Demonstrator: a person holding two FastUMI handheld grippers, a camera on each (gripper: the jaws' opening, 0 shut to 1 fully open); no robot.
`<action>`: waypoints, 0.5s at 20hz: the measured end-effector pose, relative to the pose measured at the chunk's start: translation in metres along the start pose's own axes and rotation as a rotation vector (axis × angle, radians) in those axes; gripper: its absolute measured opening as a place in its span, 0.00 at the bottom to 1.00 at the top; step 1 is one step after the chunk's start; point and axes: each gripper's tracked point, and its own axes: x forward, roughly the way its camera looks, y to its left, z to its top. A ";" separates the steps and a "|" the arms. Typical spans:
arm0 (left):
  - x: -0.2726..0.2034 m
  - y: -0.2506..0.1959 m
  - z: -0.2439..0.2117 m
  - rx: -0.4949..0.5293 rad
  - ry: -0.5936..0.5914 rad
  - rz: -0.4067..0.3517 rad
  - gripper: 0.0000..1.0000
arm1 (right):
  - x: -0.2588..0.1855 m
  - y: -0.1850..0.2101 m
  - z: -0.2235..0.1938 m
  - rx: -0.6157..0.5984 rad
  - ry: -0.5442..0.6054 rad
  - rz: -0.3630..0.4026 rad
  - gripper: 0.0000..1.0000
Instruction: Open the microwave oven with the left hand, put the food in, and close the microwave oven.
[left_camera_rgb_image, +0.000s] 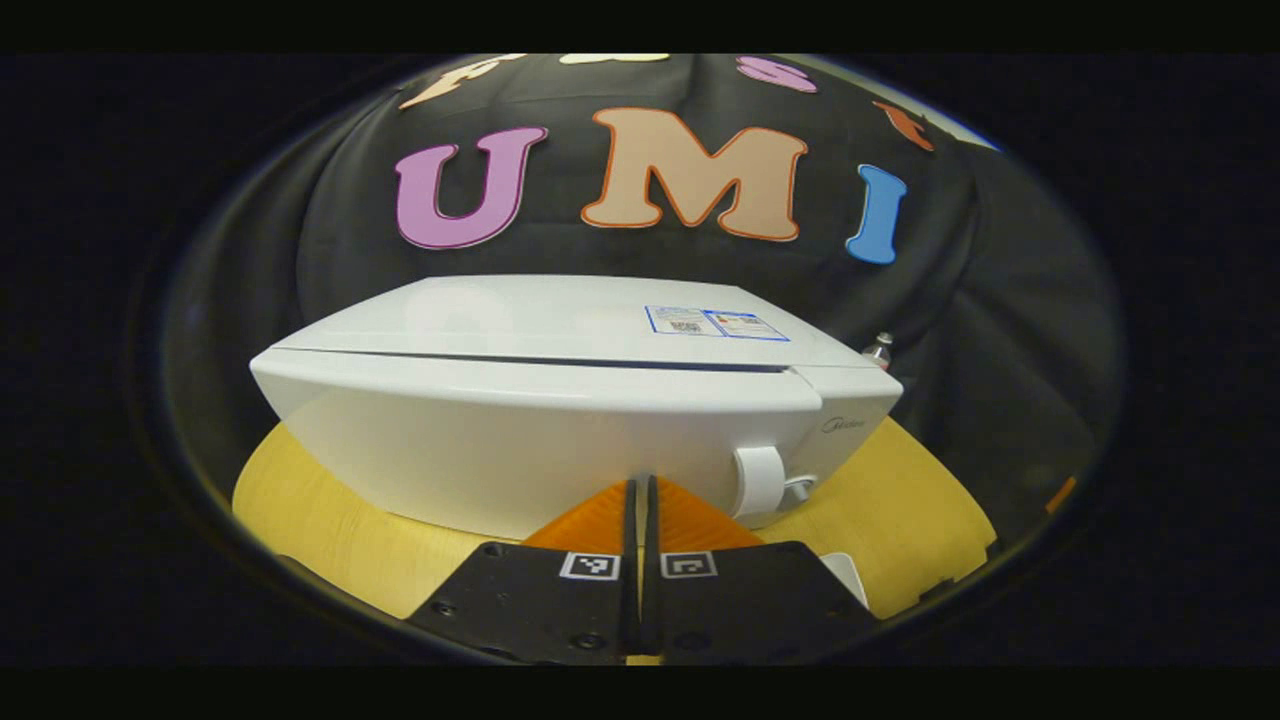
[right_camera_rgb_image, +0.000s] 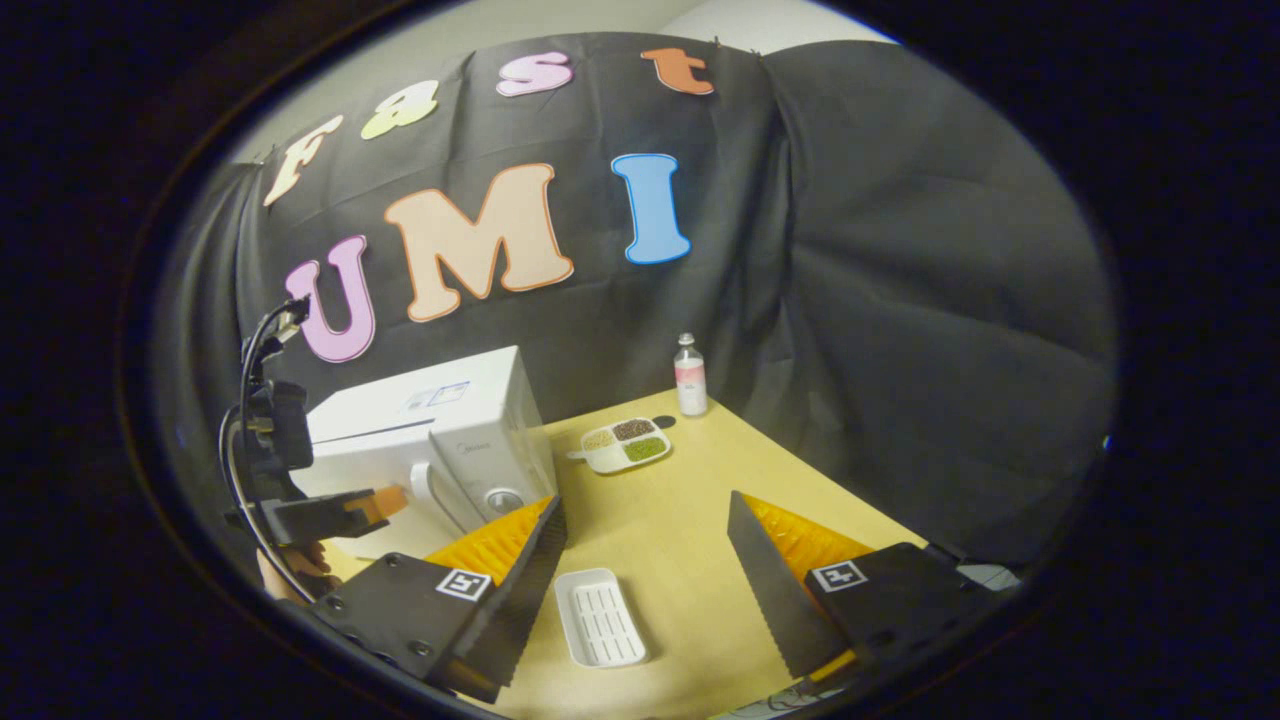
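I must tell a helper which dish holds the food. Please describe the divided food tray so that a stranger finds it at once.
On the yellow table, look past the white microwave oven toward the back corner. The divided food tray lies there, just before a small bottle. Unlike the empty ribbed white tray nearer the camera, it holds three portions of food.

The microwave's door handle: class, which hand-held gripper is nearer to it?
Left. The left hand-held gripper sits right in front of the microwave's handle, fingers together. The right hand-held gripper hangs farther off, over the table, open.
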 end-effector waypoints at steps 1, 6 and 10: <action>0.001 0.000 -0.001 0.001 -0.002 0.001 0.01 | 0.000 -0.002 0.000 0.001 0.003 -0.005 0.92; 0.001 0.001 -0.001 0.018 -0.012 0.007 0.01 | -0.003 -0.007 0.001 -0.016 -0.004 -0.019 0.92; 0.010 0.007 0.006 0.042 -0.032 0.031 0.01 | -0.006 -0.013 0.009 -0.025 -0.030 -0.024 1.00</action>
